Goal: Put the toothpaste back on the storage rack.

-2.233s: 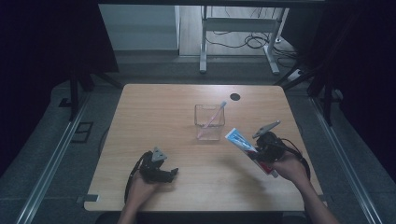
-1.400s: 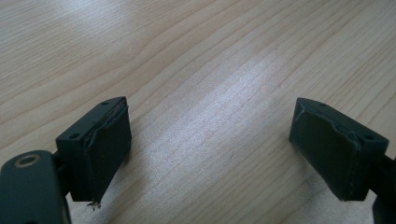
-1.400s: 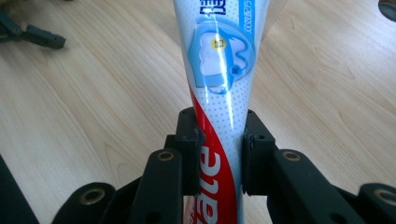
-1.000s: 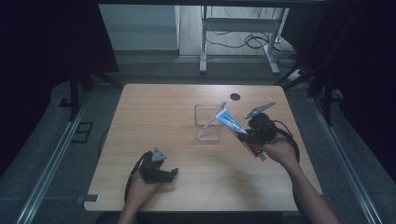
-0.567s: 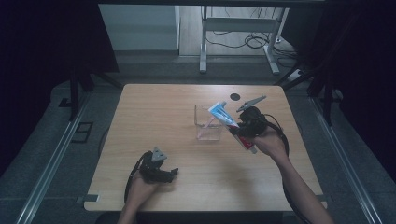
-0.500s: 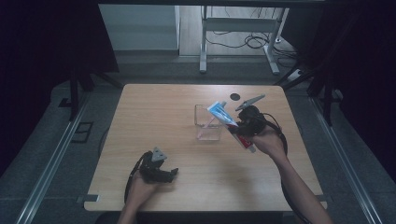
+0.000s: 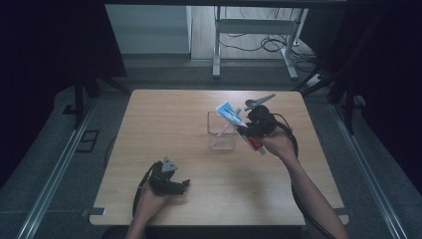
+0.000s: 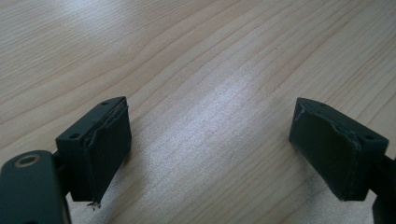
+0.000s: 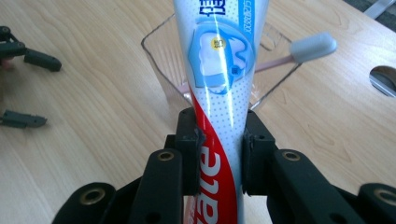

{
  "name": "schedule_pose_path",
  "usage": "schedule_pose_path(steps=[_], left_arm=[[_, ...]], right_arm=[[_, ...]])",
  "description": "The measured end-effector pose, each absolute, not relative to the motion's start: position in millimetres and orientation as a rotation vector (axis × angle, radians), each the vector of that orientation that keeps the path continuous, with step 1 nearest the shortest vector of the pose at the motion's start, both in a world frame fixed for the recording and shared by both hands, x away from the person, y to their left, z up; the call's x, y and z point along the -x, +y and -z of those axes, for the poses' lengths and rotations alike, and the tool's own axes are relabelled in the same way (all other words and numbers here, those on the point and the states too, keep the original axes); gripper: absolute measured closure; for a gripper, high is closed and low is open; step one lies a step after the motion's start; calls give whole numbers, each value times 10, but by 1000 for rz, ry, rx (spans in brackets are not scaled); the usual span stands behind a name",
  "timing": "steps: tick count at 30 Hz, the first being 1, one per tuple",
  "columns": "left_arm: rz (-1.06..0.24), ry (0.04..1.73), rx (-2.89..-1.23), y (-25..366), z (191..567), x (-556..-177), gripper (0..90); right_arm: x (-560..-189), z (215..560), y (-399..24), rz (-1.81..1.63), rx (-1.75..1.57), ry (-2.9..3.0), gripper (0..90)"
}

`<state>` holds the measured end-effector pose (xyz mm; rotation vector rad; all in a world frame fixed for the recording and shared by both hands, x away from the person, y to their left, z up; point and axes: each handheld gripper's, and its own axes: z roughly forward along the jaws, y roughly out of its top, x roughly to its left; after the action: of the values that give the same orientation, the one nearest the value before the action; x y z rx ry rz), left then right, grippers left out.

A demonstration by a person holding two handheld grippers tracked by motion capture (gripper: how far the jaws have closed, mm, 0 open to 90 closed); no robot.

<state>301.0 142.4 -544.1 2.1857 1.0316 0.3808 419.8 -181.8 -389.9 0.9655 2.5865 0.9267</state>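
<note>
Over on the left, your left gripper [image 7: 169,180] sits low on the worktop [image 7: 164,124], near its front edge, with its fingers [image 8: 100,151] spread wide and nothing but bare wood between them. Moving right, the clear cup [image 7: 222,130] stands around the middle of the worktop with a pink toothbrush [image 9: 299,50] leaning inside it. Right next to it, your right gripper [image 7: 249,130] has its fingers [image 9: 189,140] clamped on a toothpaste tube [image 9: 223,70], which is up in the air, tilted, with its flat end poking over the cup's rim. A small dark round spot [image 7: 251,105] sits just behind that.
</note>
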Motion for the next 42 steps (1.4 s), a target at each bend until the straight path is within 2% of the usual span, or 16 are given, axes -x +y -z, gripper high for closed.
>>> schedule_pose_path(steps=[42], left_arm=[[-380, 1030, -2186, 1425, 5441, -3011, 129]], right_arm=[[-4656, 3728, -1306, -1044, -922, 2525, 725]])
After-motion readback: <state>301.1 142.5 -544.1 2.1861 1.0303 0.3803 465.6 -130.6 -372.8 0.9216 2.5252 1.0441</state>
